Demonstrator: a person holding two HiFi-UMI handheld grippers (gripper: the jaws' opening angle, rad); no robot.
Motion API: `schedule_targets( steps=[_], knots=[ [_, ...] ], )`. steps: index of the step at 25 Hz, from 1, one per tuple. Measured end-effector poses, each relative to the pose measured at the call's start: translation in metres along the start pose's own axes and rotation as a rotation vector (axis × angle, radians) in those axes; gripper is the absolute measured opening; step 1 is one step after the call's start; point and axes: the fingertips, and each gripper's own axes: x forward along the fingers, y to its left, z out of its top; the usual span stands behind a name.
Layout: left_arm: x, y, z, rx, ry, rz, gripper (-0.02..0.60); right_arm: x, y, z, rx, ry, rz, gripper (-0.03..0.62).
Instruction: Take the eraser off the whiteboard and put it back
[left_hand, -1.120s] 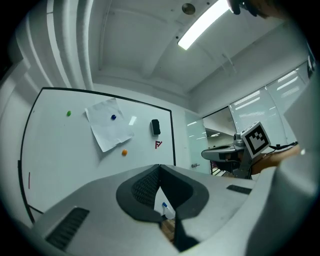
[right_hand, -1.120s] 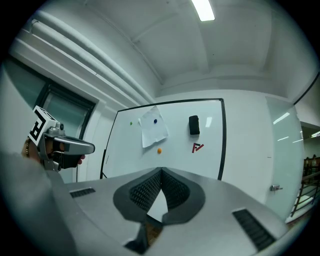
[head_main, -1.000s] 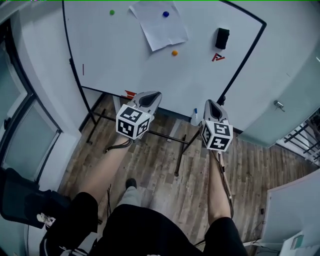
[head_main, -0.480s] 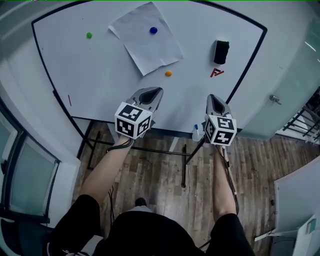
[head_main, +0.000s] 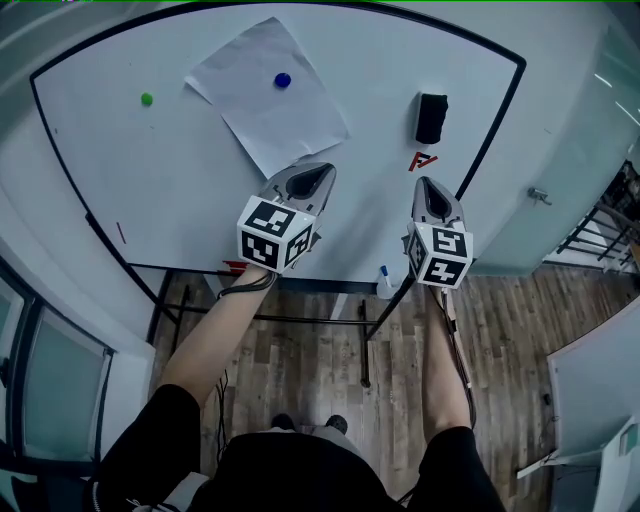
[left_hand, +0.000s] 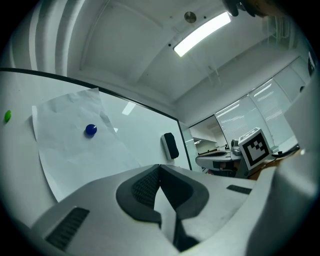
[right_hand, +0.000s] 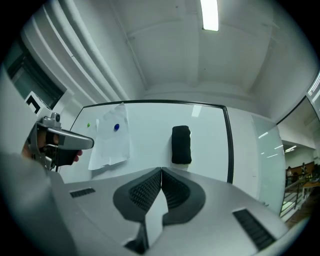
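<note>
Now: eraser (head_main: 431, 118) black, oblong, upright on whiteboard (head_main: 150, 170) | left gripper (head_main: 312, 176) closed | right gripper (head_main: 431, 188) closed

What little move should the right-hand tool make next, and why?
The right gripper should probably open its fingers. They are shut with nothing between them, and the black block-shaped eraser sits on the white whiteboard straight ahead, not yet touched.
</note>
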Motion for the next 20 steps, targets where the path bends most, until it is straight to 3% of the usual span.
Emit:
schedule_targets(
  steps=[12, 13, 15, 20],
  knots=[
    [0.039, 0.004, 0.021, 0.033, -0.02, 0.0, 0.021, 0.033, -0.023, 0.036, 0.011, -0.082, -0.002, 0.024],
    [0.041, 0.005, 0.021, 0.033, -0.018, 0.004, 0.021, 0.036, -0.023, 0.037, 0.015, -0.084, 0.004, 0.038],
    [0.045, 0.007, 0.02, 0.033, -0.01, 0.007, 0.021, 0.041, -0.022, 0.037, 0.025, -0.084, 0.019, 0.138],
    [0.052, 0.007, 0.016, 0.023, 0.002, 0.012, 0.021, 0.051, -0.023, 0.036, 0.007, -0.098, -0.007, 0.218]
  ],
)
